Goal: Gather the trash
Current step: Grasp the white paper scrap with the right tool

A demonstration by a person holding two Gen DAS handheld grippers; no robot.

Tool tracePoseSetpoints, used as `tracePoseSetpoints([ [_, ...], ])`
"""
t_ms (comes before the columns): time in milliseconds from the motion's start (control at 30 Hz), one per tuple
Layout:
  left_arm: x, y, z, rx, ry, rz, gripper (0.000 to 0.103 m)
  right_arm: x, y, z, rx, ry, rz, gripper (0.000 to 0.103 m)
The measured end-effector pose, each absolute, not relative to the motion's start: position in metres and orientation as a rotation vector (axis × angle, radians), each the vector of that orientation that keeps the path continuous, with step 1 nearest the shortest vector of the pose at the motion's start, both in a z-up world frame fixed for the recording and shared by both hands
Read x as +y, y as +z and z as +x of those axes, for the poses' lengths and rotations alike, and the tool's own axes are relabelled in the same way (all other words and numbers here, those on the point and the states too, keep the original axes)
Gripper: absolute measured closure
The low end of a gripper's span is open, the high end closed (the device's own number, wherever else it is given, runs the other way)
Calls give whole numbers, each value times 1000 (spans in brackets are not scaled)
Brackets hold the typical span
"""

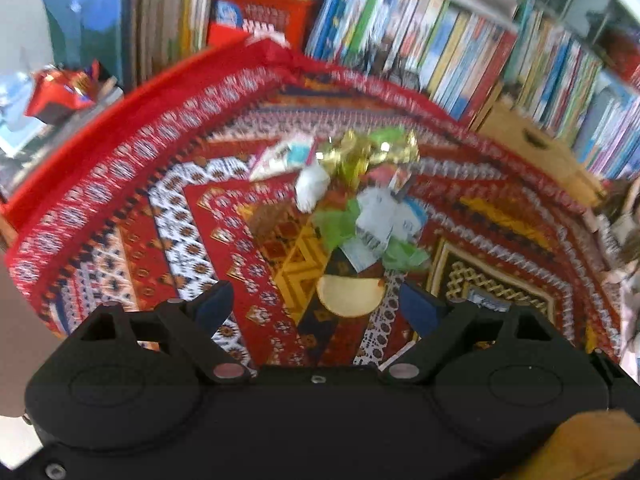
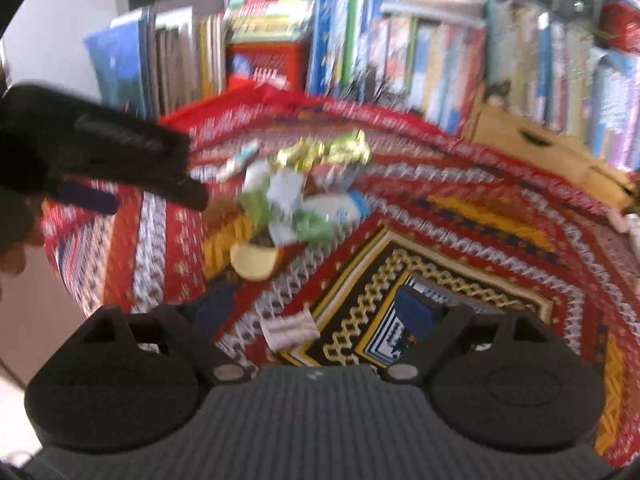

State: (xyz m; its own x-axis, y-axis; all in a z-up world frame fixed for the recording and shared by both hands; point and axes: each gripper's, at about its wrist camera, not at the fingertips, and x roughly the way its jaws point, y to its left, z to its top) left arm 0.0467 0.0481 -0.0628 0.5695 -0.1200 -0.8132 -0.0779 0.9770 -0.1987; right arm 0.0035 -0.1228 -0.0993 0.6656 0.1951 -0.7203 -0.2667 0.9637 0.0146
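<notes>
A heap of trash (image 1: pixel 356 196) lies in the middle of a table under a red patterned cloth (image 1: pixel 120 216): gold and green foil wrappers (image 1: pixel 372 152), crumpled white paper, green scraps and a blue-and-white packet (image 1: pixel 404 216). A round gold piece (image 1: pixel 352 294) lies at its near edge. My left gripper (image 1: pixel 316 306) hovers just short of that piece, open and empty. In the right wrist view the same trash heap (image 2: pixel 296 196) sits farther off, with a small white wrapper (image 2: pixel 290 330) between my open right gripper's (image 2: pixel 316 312) fingers. The left gripper body (image 2: pixel 104 148) shows at the left.
A row of upright books (image 1: pixel 460 40) lines the far side of the table, with a red box (image 1: pixel 264 16) among them. A cardboard box (image 1: pixel 536 148) stands at the back right. A red packet (image 1: pixel 60 88) sits off the table's left edge.
</notes>
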Motion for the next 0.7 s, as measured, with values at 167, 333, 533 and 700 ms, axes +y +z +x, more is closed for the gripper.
tracePoseSetpoints([
  [167, 26, -93, 73, 1017, -37, -162, 14, -124, -129, 26, 864, 334, -102, 12],
  [333, 17, -109, 88, 1047, -46, -159, 14, -115, -149, 43, 930, 416, -118, 27],
  [533, 4, -123, 98, 1079, -50, -123, 14, -125, -151, 44, 963, 449, -131, 55],
  [700, -7, -132, 106, 1094, -69, -96, 16, -153, -143, 47, 961, 373, -75, 55],
])
